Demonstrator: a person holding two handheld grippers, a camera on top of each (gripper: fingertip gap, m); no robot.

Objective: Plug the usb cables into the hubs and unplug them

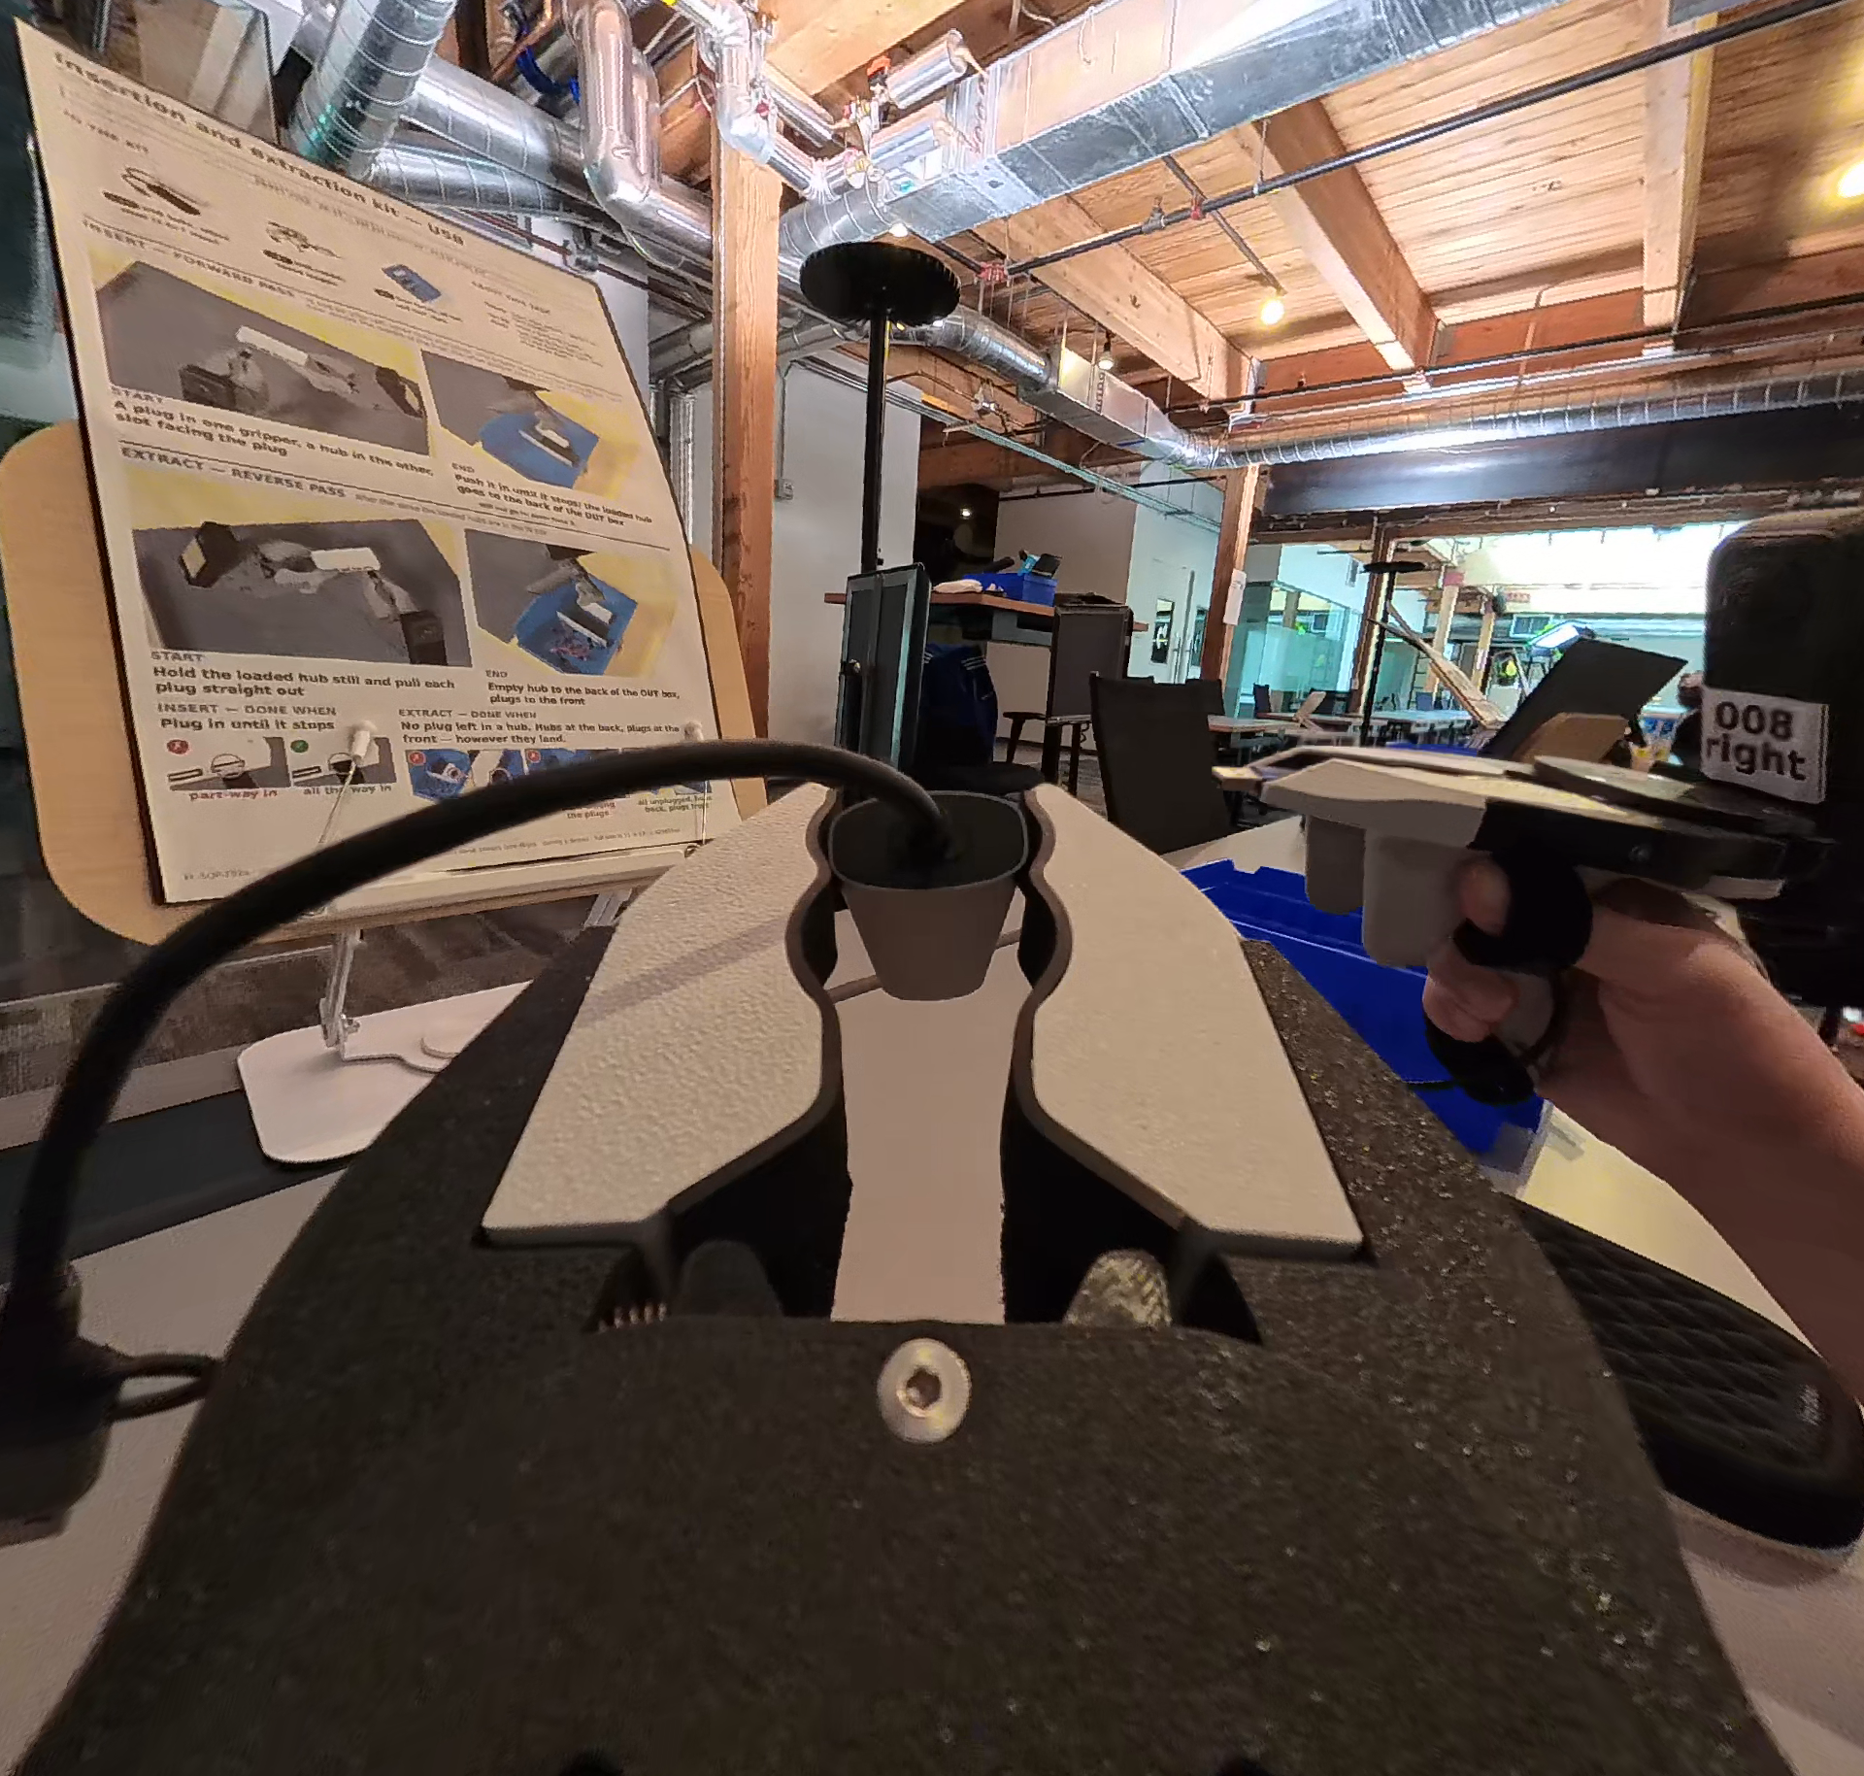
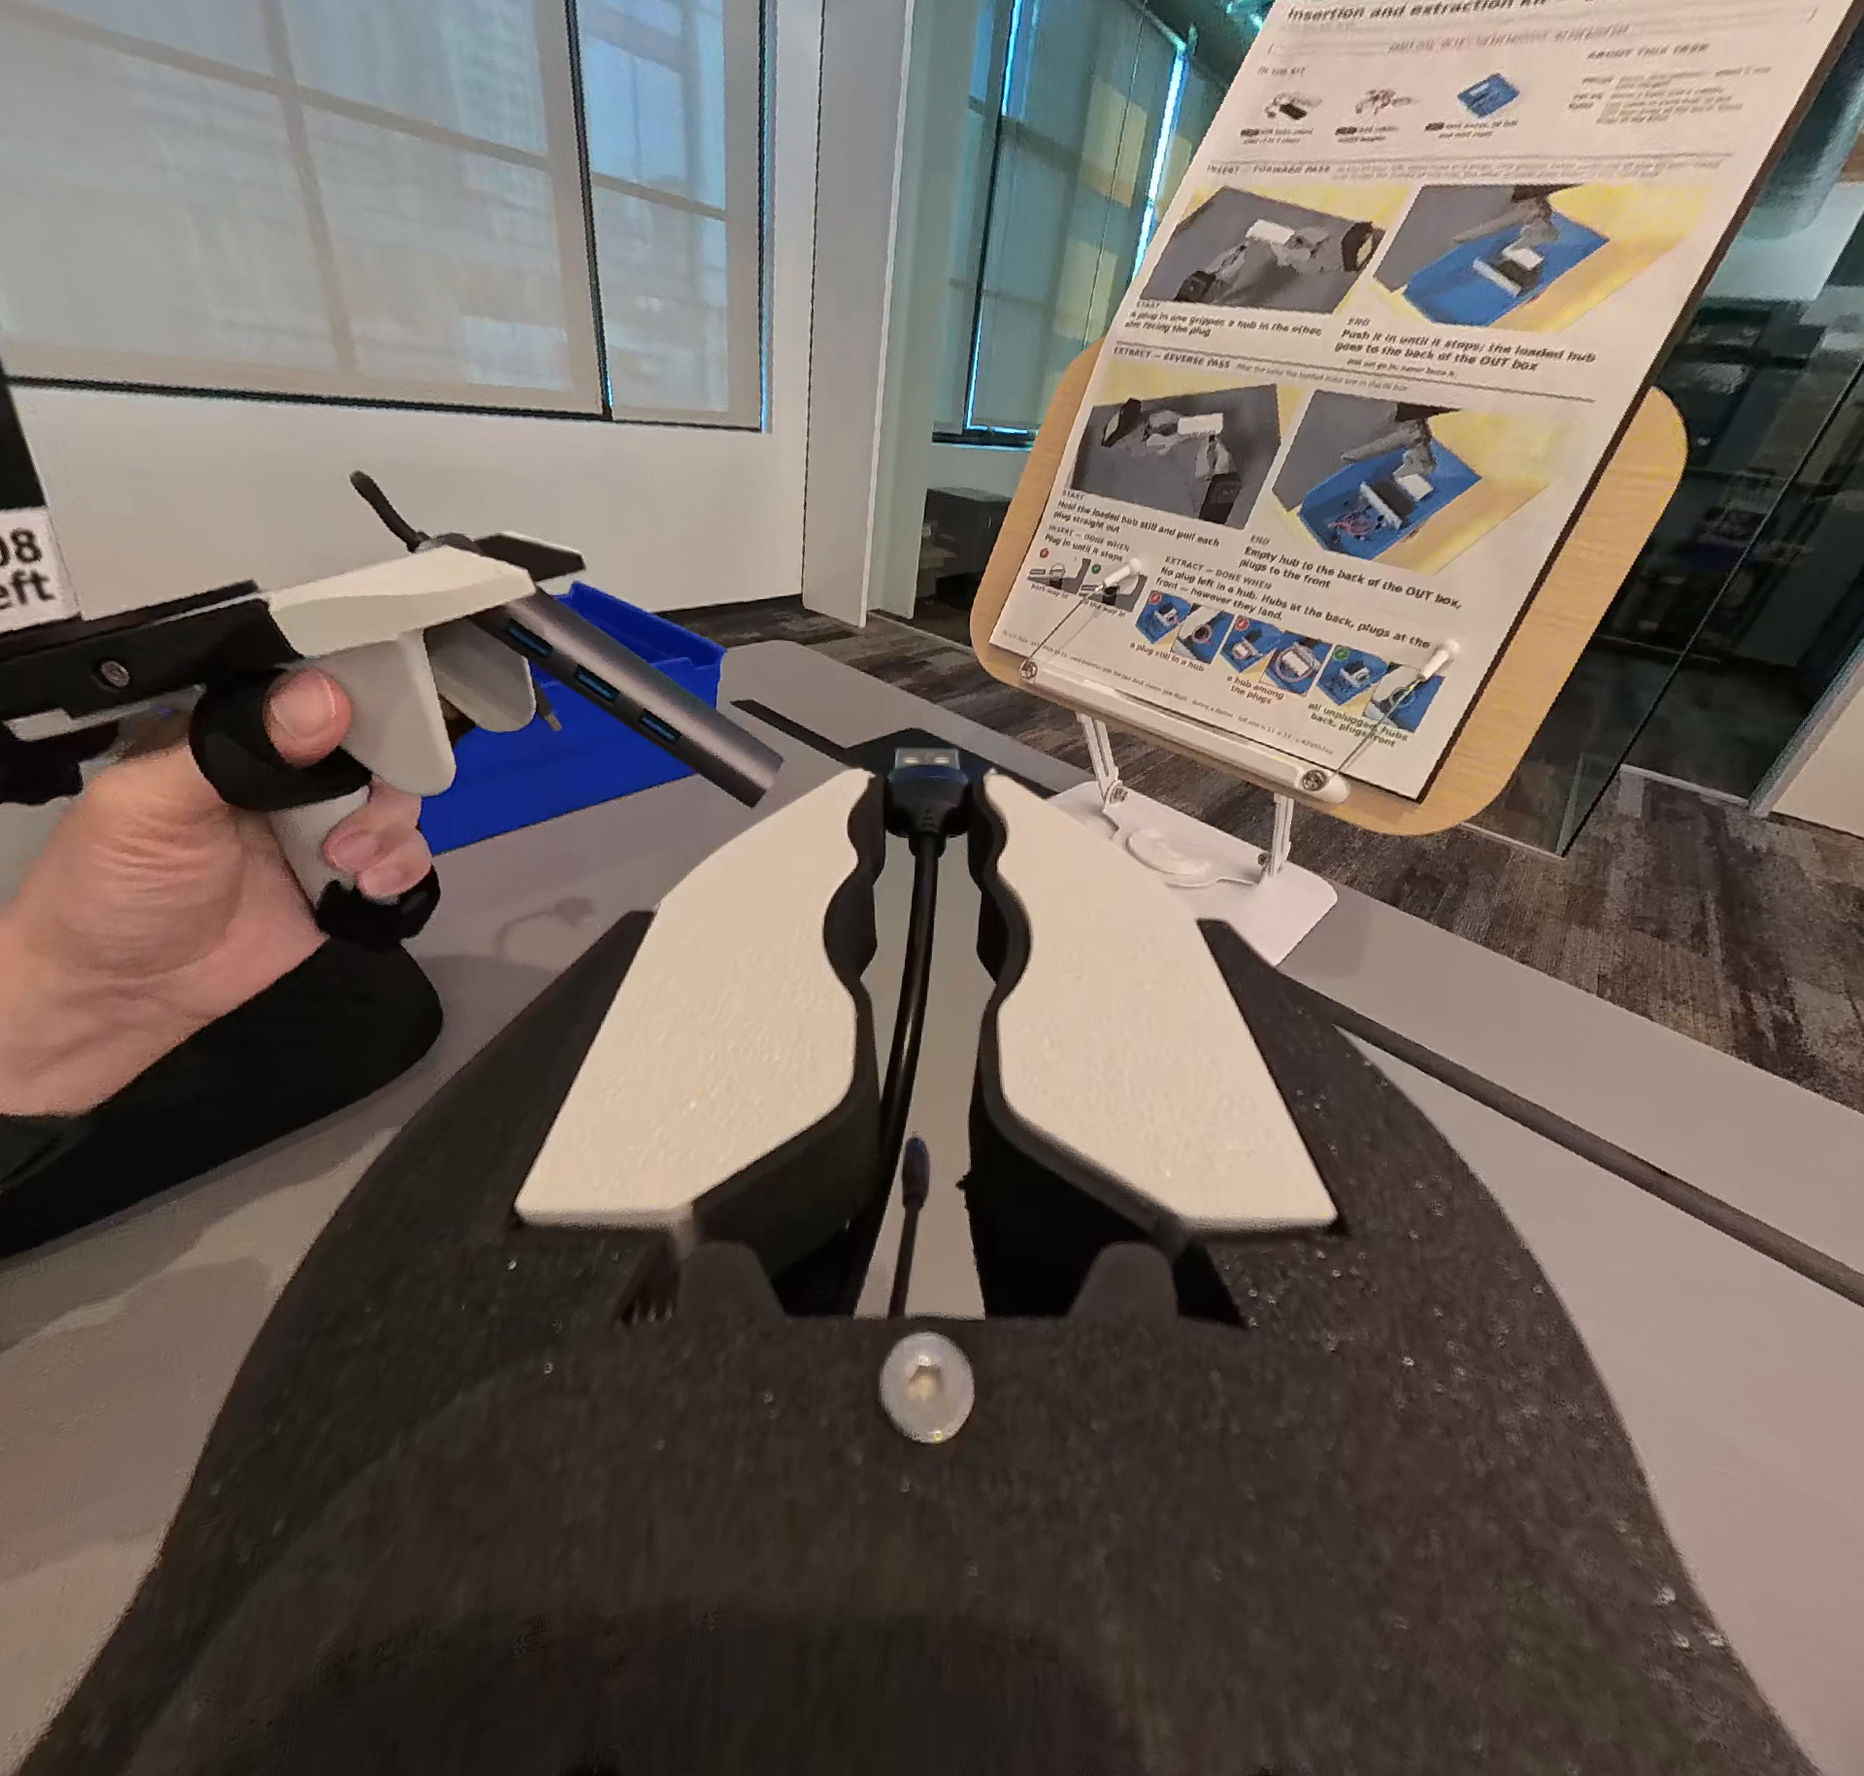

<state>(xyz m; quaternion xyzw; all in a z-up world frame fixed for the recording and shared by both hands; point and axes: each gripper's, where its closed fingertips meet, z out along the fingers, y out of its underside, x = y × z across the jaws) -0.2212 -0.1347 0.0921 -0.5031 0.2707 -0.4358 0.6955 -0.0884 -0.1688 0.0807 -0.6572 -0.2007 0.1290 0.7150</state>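
Left gripper [image 1: 926, 820] clenched on grey hub [image 1: 928, 931], held end-on in air, black cord [image 1: 403, 825] arcing left. Right gripper [image 2: 926, 789] clamps USB plug [image 2: 926, 769], metal tip forward, cable [image 2: 913, 971] trailing back between fingers. Hub's ports near plug, apart. Blue bin [image 2: 605, 739], instruction board [image 2: 1362, 396] behind on table [image 2: 1614, 1223].

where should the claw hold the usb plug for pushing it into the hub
Grip the black moulded body of the blue-tipped USB plug from both flat sides, behind the metal tip, as the right claw does now. That leaves the tip pointing forward toward the slim grey hub.
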